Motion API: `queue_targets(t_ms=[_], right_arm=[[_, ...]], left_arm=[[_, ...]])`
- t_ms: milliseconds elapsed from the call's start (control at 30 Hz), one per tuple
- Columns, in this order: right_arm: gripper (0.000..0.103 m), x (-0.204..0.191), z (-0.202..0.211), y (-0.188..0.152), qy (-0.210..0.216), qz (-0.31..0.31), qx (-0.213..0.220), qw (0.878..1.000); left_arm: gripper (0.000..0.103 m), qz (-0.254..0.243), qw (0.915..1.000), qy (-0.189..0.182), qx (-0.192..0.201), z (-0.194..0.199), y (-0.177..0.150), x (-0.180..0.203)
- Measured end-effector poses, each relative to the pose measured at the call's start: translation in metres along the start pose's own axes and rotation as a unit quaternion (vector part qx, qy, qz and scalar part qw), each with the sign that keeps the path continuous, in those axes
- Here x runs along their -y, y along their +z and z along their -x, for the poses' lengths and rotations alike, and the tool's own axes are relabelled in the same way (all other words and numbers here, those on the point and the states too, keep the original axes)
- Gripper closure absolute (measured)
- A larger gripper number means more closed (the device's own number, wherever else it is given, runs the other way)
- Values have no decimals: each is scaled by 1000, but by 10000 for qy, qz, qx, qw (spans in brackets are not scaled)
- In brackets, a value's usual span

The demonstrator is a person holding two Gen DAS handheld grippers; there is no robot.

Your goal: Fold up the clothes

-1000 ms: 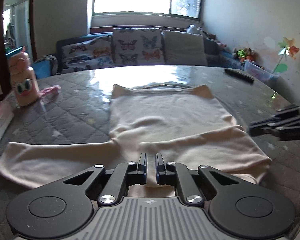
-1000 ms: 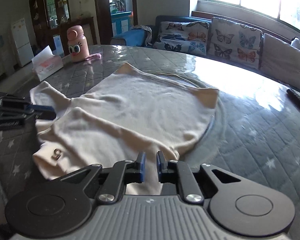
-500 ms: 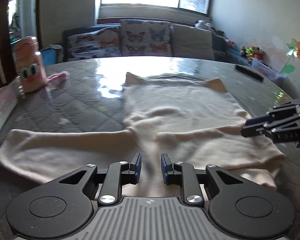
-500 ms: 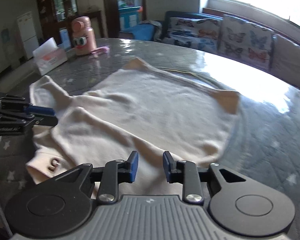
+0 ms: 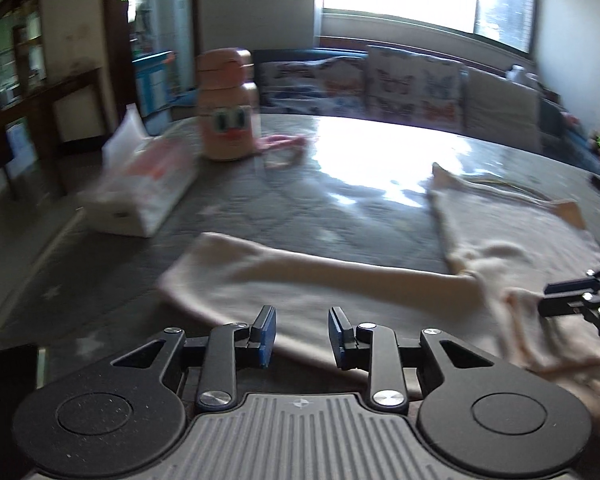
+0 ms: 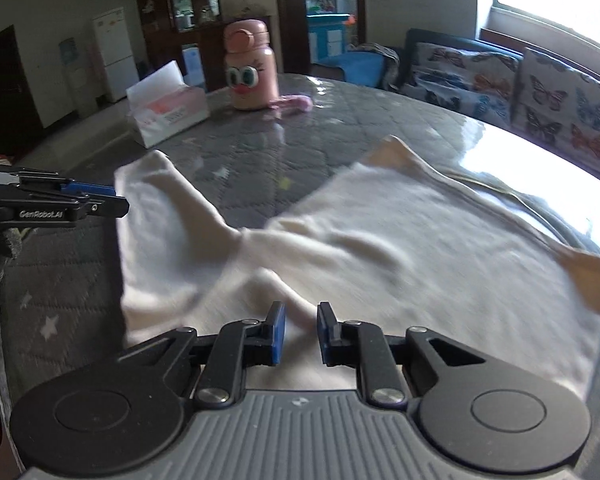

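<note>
I've swung both grippers left along the cream long-sleeved knit top [image 6: 400, 248], which lies flat on the grey quilted worktop [image 6: 260, 152], one sleeve already folded in. My left gripper [image 5: 302, 334] has just been opening, released above the outstretched sleeve. The right gripper [image 6: 300, 330], closing, stands parted, gripping nothing. Readable: "GenRobot.AI".

Both wrist cameras look steeply down, close over the cream garment [image 5: 340, 280], sharing the pink bottle [image 6: 249, 70].
</note>
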State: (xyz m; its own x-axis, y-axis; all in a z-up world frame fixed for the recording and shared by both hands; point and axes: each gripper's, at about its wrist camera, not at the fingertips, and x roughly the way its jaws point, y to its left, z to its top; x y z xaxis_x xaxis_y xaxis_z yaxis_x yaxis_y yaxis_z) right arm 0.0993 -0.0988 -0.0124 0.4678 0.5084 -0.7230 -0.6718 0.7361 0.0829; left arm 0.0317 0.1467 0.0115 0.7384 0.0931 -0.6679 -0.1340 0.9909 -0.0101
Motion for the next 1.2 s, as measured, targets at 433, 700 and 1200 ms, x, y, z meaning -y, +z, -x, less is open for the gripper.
queue_targets(t_ms=[433,700,1200], right_arm=[[87,-24,16,-1,314,407,-7,9987],[86,-41,14,-16,487,523,-154,9973],[86,-18,59,-30,212,89,140,9996]], left_arm=[[60,573,9962,655,-43,-11,3,-37],[59,818,9931,834,-69,-18,5,-45],[99,1010,9926,666,111,-26,16,-45]])
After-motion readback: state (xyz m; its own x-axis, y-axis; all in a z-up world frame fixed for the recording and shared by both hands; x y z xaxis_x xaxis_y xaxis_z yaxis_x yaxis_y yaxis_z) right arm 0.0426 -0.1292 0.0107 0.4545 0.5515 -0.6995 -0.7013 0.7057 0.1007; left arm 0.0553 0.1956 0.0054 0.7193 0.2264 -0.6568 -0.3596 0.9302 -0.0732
